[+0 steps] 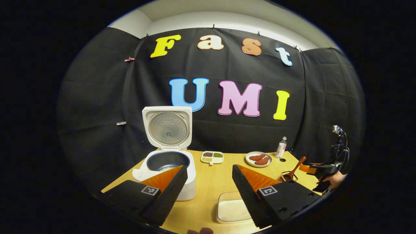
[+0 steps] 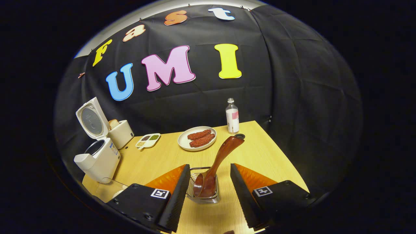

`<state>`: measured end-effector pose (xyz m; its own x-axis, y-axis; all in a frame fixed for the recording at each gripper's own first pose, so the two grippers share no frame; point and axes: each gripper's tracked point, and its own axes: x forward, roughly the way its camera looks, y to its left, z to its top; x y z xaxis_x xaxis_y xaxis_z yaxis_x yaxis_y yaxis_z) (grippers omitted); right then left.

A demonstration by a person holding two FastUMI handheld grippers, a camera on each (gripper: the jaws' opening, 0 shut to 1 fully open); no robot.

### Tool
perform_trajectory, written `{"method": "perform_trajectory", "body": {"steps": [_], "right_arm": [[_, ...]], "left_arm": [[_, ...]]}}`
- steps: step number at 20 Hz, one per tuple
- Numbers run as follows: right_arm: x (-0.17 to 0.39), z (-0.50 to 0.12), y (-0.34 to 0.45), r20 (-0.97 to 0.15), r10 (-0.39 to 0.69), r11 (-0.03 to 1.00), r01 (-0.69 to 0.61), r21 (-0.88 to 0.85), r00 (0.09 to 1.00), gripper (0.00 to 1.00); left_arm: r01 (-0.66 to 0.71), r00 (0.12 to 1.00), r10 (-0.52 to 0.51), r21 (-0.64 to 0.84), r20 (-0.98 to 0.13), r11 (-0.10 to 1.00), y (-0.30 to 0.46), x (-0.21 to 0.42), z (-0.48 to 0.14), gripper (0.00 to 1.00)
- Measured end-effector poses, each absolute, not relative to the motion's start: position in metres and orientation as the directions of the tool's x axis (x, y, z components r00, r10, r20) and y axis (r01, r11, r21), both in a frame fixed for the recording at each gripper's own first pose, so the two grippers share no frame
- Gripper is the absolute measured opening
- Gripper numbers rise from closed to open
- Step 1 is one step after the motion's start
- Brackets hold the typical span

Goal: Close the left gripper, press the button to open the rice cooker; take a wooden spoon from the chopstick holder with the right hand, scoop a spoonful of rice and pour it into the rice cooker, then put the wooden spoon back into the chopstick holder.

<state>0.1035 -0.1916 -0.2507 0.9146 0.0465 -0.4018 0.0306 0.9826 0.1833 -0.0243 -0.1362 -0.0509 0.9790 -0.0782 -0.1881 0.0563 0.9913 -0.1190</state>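
Evidently the wooden spoon (image 2: pixel 213 169) sits back in the chopstick holder (image 2: pixel 204 188) and the rice cooker (image 1: pixel 169 162) stands open; right gripper (image 2: pixel 208 190) and left gripper (image 1: pixel 208 191) gape empty, needing only retreat.

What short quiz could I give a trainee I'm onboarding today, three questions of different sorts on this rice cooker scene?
1. True or false: the rice cooker has its lid shut.
2. Where is the wooden spoon? A) in the chopstick holder B) in the cooker C) on the plate
3. Fill in: the right hand-held gripper is ____, with the holder between its fingers but not touching them.

Key:
1. False; the lid stands up.
2. A; bowl end down, handle leaning out.
3. Open. The left hand-held gripper is open too.
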Motion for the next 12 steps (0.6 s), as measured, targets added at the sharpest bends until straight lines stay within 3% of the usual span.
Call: {"method": "perform_trajectory", "body": {"steps": [3, 4, 8, 9, 10, 12], "right_arm": [[0.121, -0.280, -0.191, -0.431, 0.074, 0.977, 0.021, 0.212, 0.899, 0.75], [0.129, -0.291, -0.194, -0.442, 0.069, 0.978, 0.027, 0.206, 0.894, 0.61], [0.149, -0.303, -0.193, -0.446, 0.087, 0.972, 0.021, 0.232, 0.891, 0.55], [0.150, -0.304, -0.189, -0.445, 0.104, 0.970, 0.008, 0.243, 0.889, 0.50], [0.149, -0.305, -0.188, -0.447, 0.104, 0.972, 0.005, 0.236, 0.888, 0.31], [0.148, -0.299, -0.187, -0.442, 0.114, 0.968, 0.001, 0.252, 0.890, 0.31]], "left_arm": [[0.058, 0.974, -0.079, -0.105, -0.210, 0.993, -0.160, -0.032, -0.057, 0.95], [0.054, 0.973, -0.075, -0.104, -0.217, 0.993, -0.164, -0.034, -0.059, 0.95], [0.041, 0.968, -0.062, -0.089, -0.242, 0.995, -0.175, -0.039, -0.068, 0.95], [0.039, 0.966, -0.058, -0.082, -0.250, 0.996, -0.176, -0.039, -0.070, 0.95], [0.031, 0.965, -0.050, -0.075, -0.256, 0.997, -0.175, -0.041, -0.072, 0.95], [0.017, 0.963, -0.035, -0.070, -0.266, 0.997, -0.172, -0.041, -0.074, 0.95]]}}
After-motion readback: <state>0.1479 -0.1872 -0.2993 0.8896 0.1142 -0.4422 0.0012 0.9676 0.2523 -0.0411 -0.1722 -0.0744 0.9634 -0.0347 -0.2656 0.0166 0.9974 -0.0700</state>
